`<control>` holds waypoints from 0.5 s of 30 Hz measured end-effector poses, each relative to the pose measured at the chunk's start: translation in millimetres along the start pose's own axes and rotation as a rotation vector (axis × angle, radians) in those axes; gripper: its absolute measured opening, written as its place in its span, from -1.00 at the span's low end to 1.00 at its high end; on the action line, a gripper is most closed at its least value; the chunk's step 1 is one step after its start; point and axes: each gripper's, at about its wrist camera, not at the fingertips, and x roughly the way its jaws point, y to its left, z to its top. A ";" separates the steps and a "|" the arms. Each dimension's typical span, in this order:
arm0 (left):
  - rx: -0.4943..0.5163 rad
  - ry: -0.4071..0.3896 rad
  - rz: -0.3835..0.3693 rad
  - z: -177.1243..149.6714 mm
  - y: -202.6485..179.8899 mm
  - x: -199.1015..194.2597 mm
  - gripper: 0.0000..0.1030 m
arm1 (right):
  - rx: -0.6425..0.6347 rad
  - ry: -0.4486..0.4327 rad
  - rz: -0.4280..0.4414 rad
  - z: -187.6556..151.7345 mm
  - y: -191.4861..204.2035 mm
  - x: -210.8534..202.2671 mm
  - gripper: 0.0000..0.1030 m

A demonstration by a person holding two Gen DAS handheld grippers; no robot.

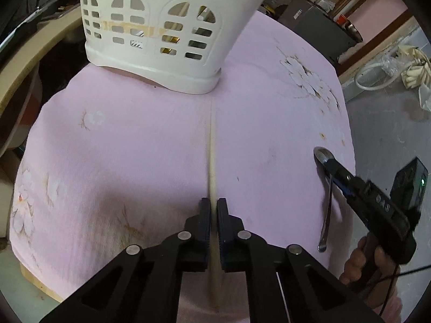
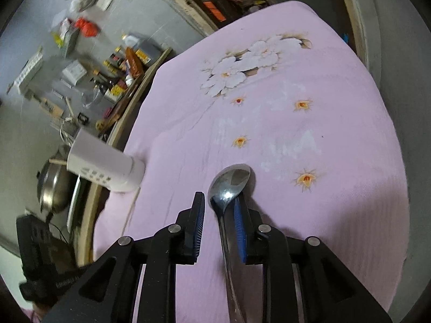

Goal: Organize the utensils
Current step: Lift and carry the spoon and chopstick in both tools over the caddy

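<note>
Wooden chopstick [image 1: 212,167] lies between left gripper [image 1: 213,206] fingers, pinched.

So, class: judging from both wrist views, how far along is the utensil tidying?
Done: the white basket already seems to hold some items, glimpsed through its cutouts. In hand: the left gripper is shut on a chopstick; the right gripper is open, with the spoon between its fingers. Left: both utensils still need to go into the basket.
</note>
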 end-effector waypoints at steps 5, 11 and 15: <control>0.056 -0.002 -0.025 -4.8 -7.6 -11.4 -0.90 | -0.036 -0.037 -0.002 1.4 14.9 -2.5 -0.94; 0.119 -0.055 -0.102 -7.4 -11.6 -31.7 -0.90 | -0.084 -0.108 0.021 3.8 33.3 -19.5 -0.95; 0.147 -0.131 -0.169 -2.6 -8.4 -52.4 -0.90 | -0.114 -0.187 0.038 6.5 48.9 -37.1 -0.95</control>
